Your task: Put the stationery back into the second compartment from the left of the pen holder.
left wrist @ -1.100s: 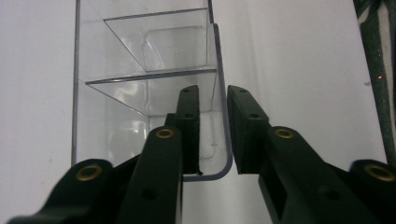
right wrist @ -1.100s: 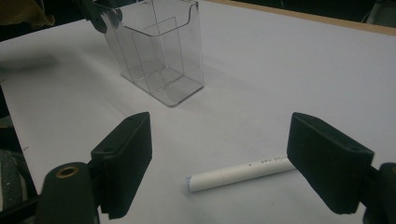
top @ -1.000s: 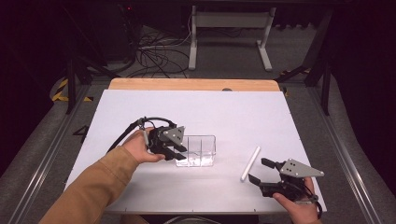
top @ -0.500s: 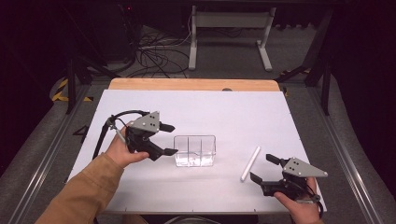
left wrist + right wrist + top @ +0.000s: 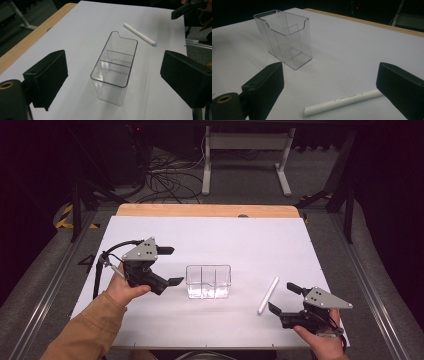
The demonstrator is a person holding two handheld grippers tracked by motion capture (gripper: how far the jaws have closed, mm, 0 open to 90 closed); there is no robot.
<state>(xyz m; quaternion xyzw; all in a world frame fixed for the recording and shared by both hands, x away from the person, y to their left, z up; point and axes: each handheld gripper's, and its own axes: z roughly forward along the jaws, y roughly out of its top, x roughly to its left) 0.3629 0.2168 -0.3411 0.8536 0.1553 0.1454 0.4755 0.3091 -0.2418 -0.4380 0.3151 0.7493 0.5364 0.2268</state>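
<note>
A clear plastic box with inner dividers stands upright and empty mid-table; it shows too as the box and the box. A white marker lies flat to its right, seen as the marker and the marker. My left gripper is open, a short way left of the box, holding nothing. My right gripper is open just right of the marker, with the marker lying low between its jaws in the right gripper view, untouched.
The white table top has a wooden strip along its far edge. Beyond it are cables on the floor and a metal stand. Metal rails run along both sides.
My left gripper let go of the clear box, opened and drew back to the left. The right gripper stayed near the marker, shifting slightly.
</note>
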